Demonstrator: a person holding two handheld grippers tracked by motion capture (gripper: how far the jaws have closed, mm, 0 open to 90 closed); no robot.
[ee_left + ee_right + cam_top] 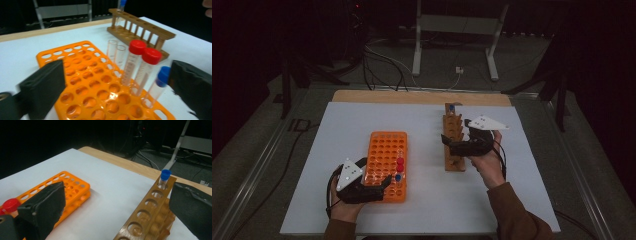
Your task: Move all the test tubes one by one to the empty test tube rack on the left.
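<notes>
The left gripper (379, 181) stands at the near right corner of the orange rack (384, 155), and its jaws are wide apart with nothing pressed between them. In the left gripper view the blue-capped tube (157, 85) sits in a hole of the orange rack, just beside the right jaw, but free of it. Next to this tube stand two red-capped tubes (140, 62) and two open glass tubes (116, 52), all upright in the same rack.

The right gripper (451, 142) is at the wooden rack (454, 142), on the right part of the white table (422, 120). Its jaws are also apart and hold nothing. At the far end of the wooden rack stands another tube with blue cap (164, 178).
</notes>
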